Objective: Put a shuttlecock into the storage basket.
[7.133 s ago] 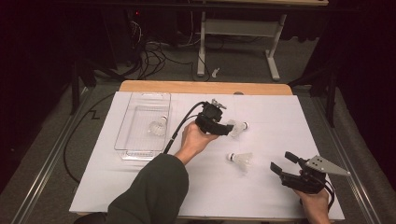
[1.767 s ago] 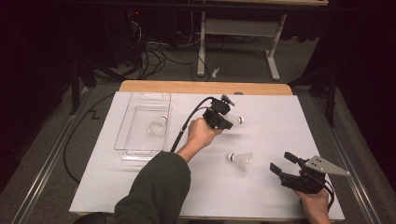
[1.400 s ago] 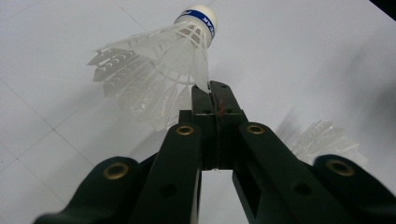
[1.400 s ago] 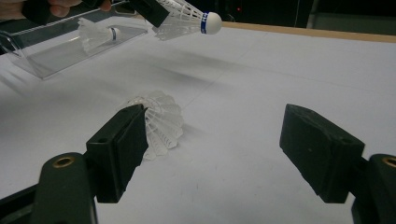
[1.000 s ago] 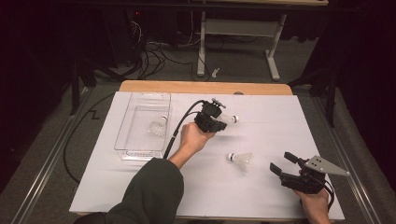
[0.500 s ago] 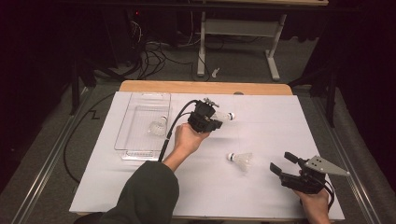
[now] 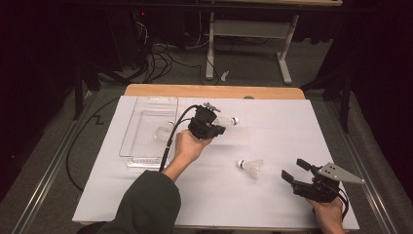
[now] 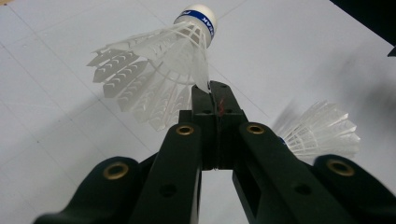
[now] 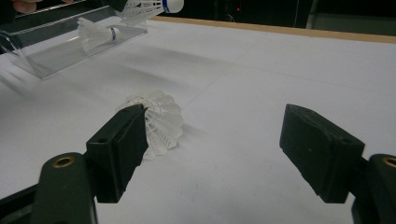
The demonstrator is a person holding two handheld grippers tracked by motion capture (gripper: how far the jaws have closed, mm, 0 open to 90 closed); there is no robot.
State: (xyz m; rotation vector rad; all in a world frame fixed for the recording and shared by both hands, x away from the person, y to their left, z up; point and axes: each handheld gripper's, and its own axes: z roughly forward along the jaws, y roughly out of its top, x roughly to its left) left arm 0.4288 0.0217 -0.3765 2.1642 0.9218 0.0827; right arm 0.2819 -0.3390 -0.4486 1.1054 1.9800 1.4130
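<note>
- My left gripper (image 7: 220, 124) is clamped tight on a shuttlecock (image 8: 161, 70), pinching the edge of its feather skirt right at the jaw tips.
- In the high view that shuttlecock (image 7: 225, 120) is lifted off the white sheet, just to the right of the clear tray (image 7: 146, 103).
- Its long axis runs roughly across the table, cork (image 7: 235, 120) pointing right, away from the tray, feathers toward my gripper.
- The tray lies to the left of my left gripper, near it, with its long side running away from me; one shuttlecock (image 7: 163, 131) already lies inside.
- So, as I judge it, the coming move is a short carry leftward over the tray's near wall, then a release; the cork end trails, so it must clear the rim too.
- My right gripper (image 7: 298, 171) rests at the near right corner of the sheet, jaws wide apart and holding nothing.
- A second loose shuttlecock (image 7: 251, 167) lies on the sheet just left of my right gripper, cork toward the tray; the right gripper view shows it (image 9: 156, 122) beside the left jaw, not between the pads.
- My right hand is much the nearer one to that shuttlecock; my left is nearer the tray.
</note>
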